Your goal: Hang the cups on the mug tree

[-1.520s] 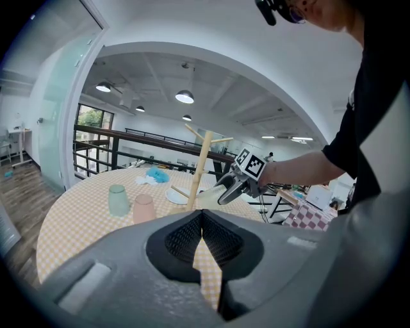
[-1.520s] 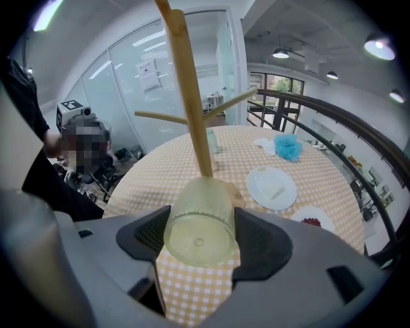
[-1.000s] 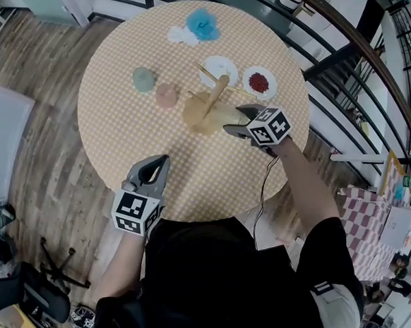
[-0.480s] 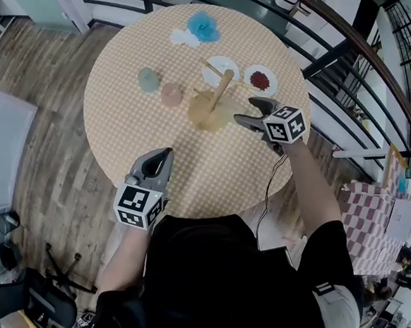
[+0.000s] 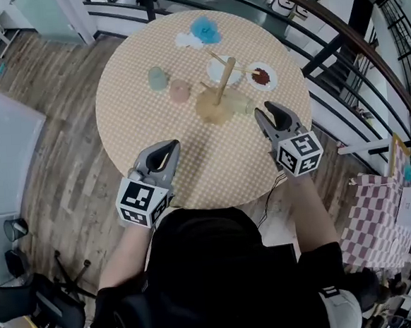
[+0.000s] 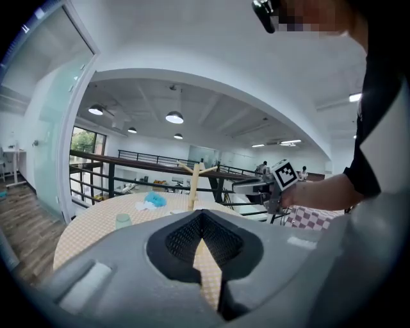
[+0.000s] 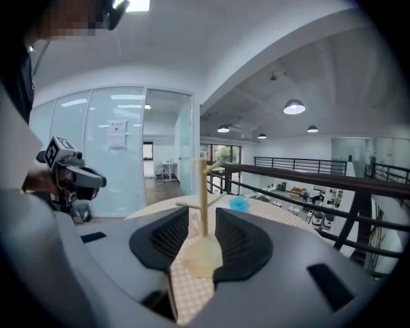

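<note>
Round checked surface (image 5: 132, 130): green cup (image 5: 157, 77) and pink cup (image 5: 179, 91) stood left of the mug tree (image 5: 222, 88), nearer your shut, empty left tongs (image 5: 169, 147); your right tongs (image 5: 265, 108), jaws just closing to half-open, held nothing.

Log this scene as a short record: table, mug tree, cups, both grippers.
table: round table with a checked cloth
mug tree: mug tree upright near the middle, no cup on its pegs
cups: green cup and pink cup stand on the cloth left of the tree
left gripper: left gripper shut, empty
right gripper: right gripper jaws partly apart, have just been closing, nothing between them
</note>
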`<action>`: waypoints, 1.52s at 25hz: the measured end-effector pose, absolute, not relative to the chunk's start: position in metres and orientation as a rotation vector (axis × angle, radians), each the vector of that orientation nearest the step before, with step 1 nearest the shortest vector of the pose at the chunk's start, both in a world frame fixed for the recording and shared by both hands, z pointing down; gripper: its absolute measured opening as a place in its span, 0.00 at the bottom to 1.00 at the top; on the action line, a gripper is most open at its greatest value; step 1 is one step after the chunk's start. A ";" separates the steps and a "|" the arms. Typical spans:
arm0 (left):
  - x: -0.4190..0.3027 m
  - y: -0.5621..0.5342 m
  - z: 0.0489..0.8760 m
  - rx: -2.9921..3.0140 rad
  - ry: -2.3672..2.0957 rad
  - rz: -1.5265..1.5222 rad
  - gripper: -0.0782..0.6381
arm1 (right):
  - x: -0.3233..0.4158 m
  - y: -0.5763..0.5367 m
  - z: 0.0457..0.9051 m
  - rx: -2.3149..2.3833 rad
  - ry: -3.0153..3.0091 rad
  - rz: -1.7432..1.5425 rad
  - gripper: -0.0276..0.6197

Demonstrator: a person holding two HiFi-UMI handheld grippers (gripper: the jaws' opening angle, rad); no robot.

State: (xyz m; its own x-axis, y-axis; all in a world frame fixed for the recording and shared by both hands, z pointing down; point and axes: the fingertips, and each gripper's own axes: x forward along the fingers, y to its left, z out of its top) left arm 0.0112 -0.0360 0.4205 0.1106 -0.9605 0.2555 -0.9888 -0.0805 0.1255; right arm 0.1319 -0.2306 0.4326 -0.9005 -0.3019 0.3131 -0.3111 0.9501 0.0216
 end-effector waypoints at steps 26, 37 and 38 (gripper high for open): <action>-0.074 0.013 0.366 2.509 -1.644 0.116 0.12 | 0.046 -0.053 0.395 0.975 -2.839 0.225 0.08; -0.104 0.007 0.377 2.570 -1.542 0.167 0.12 | 0.013 -0.037 0.390 1.013 -2.826 0.225 0.08; -0.103 0.001 0.380 2.561 -1.540 0.195 0.12 | 0.014 -0.038 0.391 1.005 -2.834 0.234 0.08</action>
State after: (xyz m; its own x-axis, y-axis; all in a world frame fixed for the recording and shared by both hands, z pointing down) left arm -0.1033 0.0015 0.3803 0.4656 -0.8652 0.1861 -0.8843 -0.4633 0.0584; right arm 0.0145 -0.0380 0.3912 -0.7711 -0.6139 0.1690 -0.6333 0.7669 -0.1038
